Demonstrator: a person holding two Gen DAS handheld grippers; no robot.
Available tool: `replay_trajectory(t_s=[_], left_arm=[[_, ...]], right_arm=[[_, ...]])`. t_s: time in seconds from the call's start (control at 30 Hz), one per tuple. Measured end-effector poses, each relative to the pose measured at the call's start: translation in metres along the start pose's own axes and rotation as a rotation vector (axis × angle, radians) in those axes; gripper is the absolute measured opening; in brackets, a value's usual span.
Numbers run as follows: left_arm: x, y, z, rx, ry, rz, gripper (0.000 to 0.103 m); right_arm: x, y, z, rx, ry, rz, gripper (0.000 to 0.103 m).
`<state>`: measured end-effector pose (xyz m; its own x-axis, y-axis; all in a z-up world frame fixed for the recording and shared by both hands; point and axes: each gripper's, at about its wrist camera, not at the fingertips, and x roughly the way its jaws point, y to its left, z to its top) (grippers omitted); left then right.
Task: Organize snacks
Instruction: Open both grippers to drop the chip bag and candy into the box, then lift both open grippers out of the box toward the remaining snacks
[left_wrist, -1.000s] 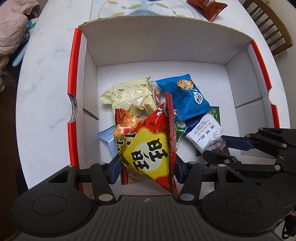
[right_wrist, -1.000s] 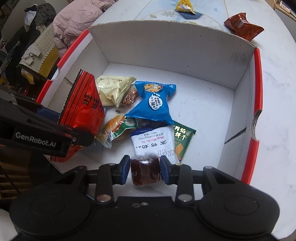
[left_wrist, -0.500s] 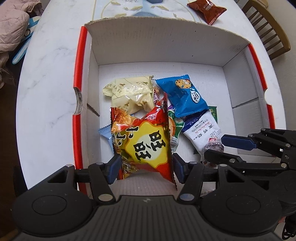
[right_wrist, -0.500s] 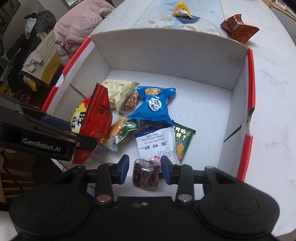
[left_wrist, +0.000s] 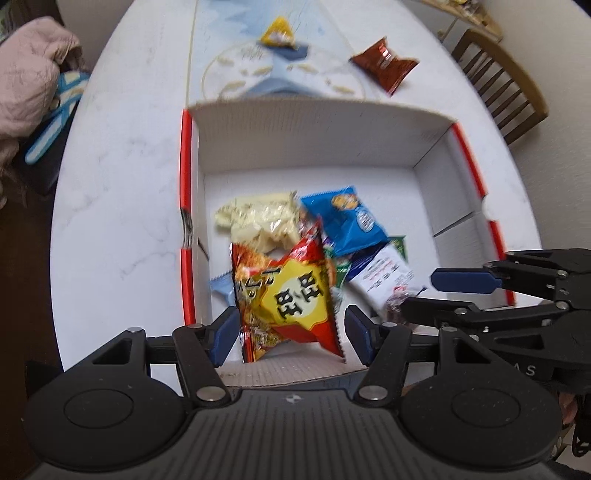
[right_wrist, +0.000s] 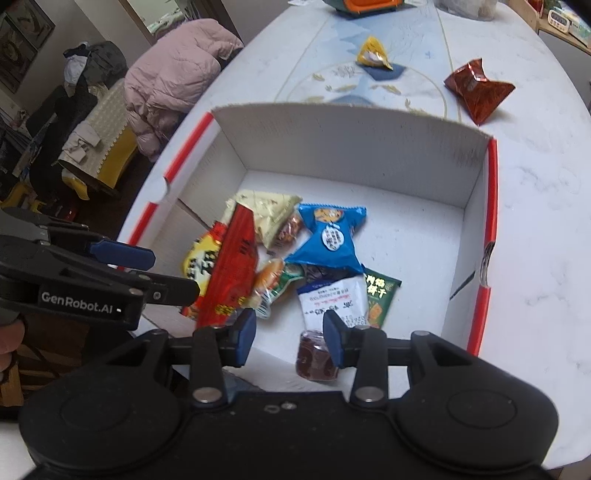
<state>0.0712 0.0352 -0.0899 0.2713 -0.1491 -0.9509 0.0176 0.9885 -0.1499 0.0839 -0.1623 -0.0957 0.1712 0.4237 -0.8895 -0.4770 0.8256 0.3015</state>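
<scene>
Drop step into box (left_wrist: 436, 155): left gripper (left_wrist: 291, 334) opening, red bag (left_wrist: 288, 295) loose between jaws; right gripper (right_wrist: 290, 334) opening, jelly (right_wrist: 314, 360) freed; next, brown pack (right_wrist: 478, 90), upper right.

Home setting, a lived-in dining or living room. White marble-look bench (right_wrist: 546, 229) carries a white cardboard box (right_wrist: 354, 147) with red edges, holding mixed snack packets. Beyond the box on the bench: a pale blue patterned mat (right_wrist: 369, 85), a yellow snack packet (right_wrist: 373, 55), a red-brown snack packet (right_wrist: 476, 90). Right of the box, off the bench edge, a wooden slat-back chair (left_wrist: 498, 85). Left of the box, a pink puffy jacket (right_wrist: 177, 77) dumped on furniture, more piled clothes (right_wrist: 85, 62) and a yellow seat (right_wrist: 110, 162) behind it. Framed picture on the wall (right_wrist: 18, 48) farther left. Domestic clutter throughout, no lab or shop fittings visible.
</scene>
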Motion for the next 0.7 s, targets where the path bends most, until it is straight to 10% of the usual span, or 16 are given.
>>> replay_trajectory(t_s=[0.7], left_arm=[[-0.094,0.003,0.065,0.049,-0.265,-0.002,0.068]], right_arm=[[-0.078,-0.002,0.067,-0.043,-0.222,0.003,0.083]])
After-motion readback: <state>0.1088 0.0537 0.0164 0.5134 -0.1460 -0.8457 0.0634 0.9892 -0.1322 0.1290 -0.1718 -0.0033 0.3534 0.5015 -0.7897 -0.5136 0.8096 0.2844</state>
